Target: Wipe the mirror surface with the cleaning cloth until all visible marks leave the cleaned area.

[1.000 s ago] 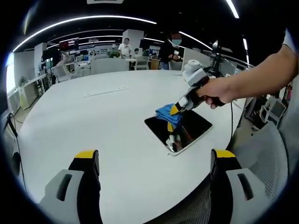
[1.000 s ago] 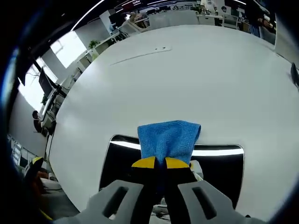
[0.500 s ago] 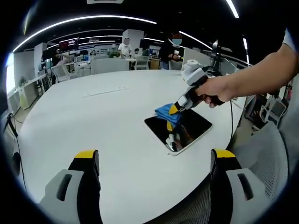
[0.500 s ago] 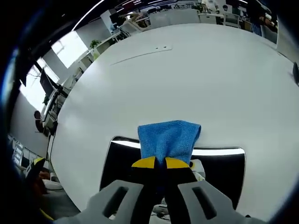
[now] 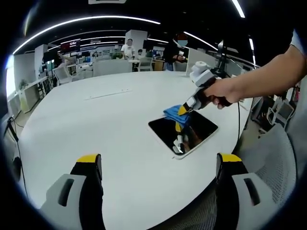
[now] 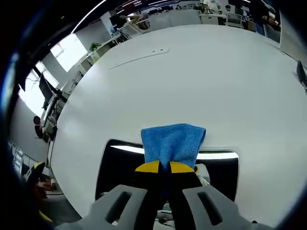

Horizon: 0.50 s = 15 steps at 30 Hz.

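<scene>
Right claw [image 6: 159, 167] closed on the blue cleaning cloth [image 6: 172, 142], pressing it on the far edge of the mirror [image 6: 115, 165], probably for wiping there. Left claw [image 5: 158, 165] open, waiting above the near worktop [image 5: 96, 124], well apart, so as not to hide anything.

grey grippers [image 6: 165, 167], yellow-tipped black jaws

Long ceiling light strips [image 5: 86, 21] arc overhead, bent by heavy fisheye distortion, washing the white surface [image 5: 96, 129] in even, bright light with faint shadows. The mirror [image 6: 124, 160] reflects a thin white streak of glare. A window [image 6: 69, 52] blows out; distant desks blur softly.
</scene>
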### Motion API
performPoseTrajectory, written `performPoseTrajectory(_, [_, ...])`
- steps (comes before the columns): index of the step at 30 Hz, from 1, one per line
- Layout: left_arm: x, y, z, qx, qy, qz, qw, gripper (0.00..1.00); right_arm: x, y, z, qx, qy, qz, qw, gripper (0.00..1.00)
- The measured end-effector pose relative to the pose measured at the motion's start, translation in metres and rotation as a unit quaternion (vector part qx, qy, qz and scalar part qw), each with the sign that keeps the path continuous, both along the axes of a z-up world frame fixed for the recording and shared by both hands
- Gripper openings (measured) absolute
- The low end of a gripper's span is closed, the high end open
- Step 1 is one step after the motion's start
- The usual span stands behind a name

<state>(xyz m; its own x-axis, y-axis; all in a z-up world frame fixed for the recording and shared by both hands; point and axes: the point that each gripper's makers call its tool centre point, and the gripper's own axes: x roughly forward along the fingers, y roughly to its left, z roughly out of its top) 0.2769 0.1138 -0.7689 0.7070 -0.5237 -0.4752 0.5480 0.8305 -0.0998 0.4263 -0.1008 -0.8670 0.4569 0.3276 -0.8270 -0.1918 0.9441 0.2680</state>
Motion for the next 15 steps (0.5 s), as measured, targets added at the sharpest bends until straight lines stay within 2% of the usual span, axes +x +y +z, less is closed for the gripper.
performPoseTrajectory(15, [0.0,-0.001,0.0,-0.001,0.001,-0.002,1.0,0.99,-0.004,-0.026,0.003,-0.01,-0.001,-0.011,0.9999,0.0])
